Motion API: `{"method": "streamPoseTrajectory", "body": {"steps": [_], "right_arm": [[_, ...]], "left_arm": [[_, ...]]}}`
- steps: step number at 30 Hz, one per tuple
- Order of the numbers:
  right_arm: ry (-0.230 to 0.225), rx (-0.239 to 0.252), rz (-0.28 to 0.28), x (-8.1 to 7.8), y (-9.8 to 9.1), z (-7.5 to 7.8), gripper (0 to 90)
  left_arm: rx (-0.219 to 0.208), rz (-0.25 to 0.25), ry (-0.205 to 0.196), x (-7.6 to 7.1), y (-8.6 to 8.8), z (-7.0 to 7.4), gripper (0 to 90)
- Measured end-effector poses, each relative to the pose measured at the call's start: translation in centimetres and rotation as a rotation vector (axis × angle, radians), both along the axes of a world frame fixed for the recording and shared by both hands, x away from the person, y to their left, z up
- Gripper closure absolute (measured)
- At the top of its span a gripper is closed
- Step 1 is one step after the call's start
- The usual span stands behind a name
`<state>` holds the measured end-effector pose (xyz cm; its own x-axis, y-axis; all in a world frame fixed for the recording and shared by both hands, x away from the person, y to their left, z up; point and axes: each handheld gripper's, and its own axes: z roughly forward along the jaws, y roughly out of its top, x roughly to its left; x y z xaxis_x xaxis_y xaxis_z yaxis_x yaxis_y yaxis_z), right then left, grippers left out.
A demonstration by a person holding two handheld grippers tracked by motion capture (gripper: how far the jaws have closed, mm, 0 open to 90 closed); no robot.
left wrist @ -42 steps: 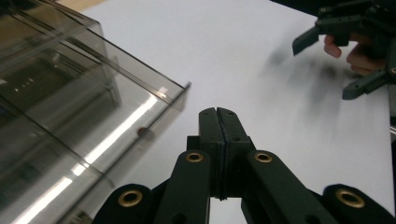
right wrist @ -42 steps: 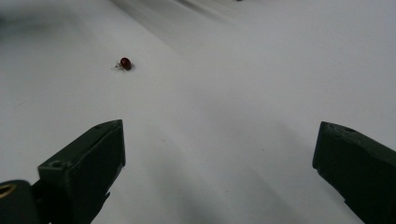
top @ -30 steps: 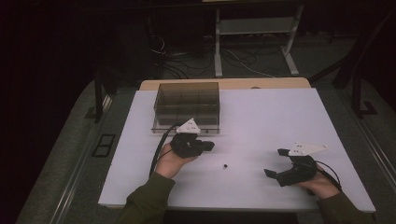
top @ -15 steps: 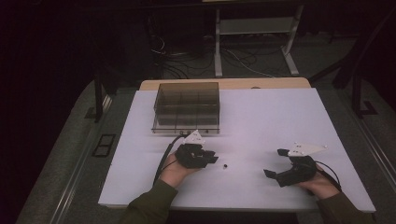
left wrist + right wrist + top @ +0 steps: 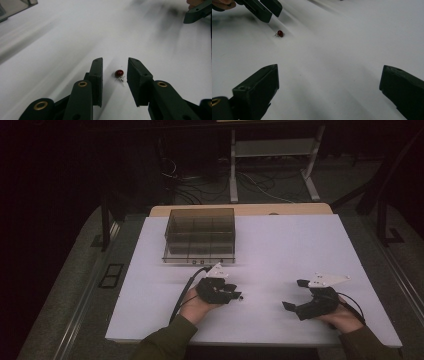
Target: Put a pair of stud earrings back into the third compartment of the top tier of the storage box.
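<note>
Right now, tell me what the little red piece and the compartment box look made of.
Red piece: glossy, rounded head, likely plastic or glass, judging by its bright highlight; thin silvery legs beneath look like metal wire.

Compartment box: smoky, see-through walls and dividers, probably tinted hard plastic; the table shows faintly through them. Glass cannot be ruled out.

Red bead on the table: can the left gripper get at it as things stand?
Probably yes. The red bead lies on bare table between the open left gripper fingers, nothing in between.
</note>
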<state>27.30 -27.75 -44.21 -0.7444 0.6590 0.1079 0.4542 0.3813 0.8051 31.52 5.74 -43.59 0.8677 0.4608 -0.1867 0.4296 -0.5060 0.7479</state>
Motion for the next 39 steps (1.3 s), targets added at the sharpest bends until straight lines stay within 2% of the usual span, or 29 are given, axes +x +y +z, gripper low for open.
{"method": "streamPoseTrajectory", "body": {"steps": [12, 18, 31, 34, 39], "right_arm": [[0.000, 0.000, -0.001, 0.0, 0.0, 0.0, 1.9], [0.002, 0.001, -0.004, 0.0, 0.0, -0.1, 1.9], [0.004, -0.001, -0.003, 0.0, 0.1, -0.1, 1.9], [0.004, -0.003, -0.002, 0.0, 0.1, -0.1, 1.9], [0.006, -0.002, -0.003, 0.0, 0.1, -0.1, 1.9]], "left_arm": [[0.023, 0.002, -0.005, -0.1, -1.3, -0.9, 64.9], [0.031, -0.009, -0.009, -0.2, -1.9, -1.1, 68.2], [0.068, -0.022, -0.017, -0.3, -2.2, -1.6, 76.5], [0.062, -0.025, -0.012, -0.2, -2.1, -1.7, 78.4], [0.069, -0.030, -0.026, -0.2, -2.2, -1.7, 78.8]]}}
